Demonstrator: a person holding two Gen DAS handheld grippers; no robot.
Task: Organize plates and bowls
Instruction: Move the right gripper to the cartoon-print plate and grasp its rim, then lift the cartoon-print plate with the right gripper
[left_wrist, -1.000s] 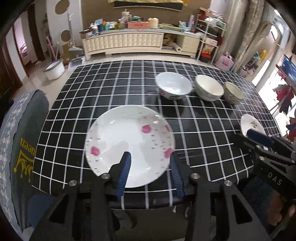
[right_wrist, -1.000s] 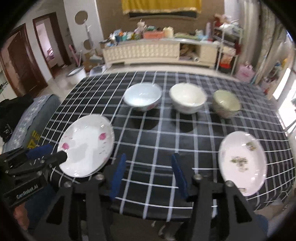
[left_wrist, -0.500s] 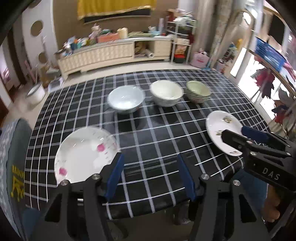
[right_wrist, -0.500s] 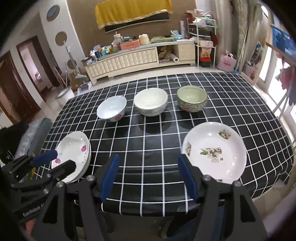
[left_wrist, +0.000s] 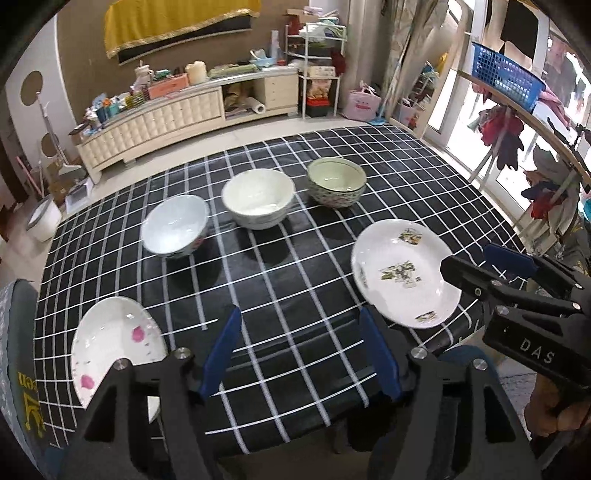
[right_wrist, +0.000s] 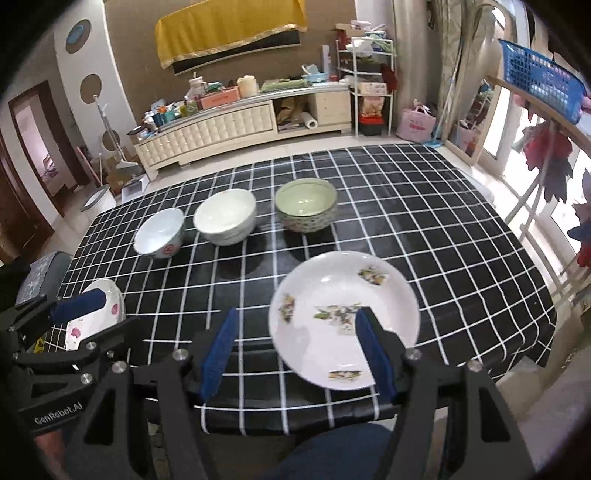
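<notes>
Currently I log: left gripper widening, empty; right gripper apart, empty, above white leaf-printed plate; pink-flowered white plate lower left

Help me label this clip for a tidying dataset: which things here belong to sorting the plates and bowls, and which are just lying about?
Part of the job:
pink-flowered plate
green-sprigged plate
white bowl with red mark
cream bowl
green patterned bowl

Just lying about:
cluttered sideboard
wire shelf rack
blue basket
pink bag

Daylight from right windows; fisheye-warped edges, dark corners.
</notes>
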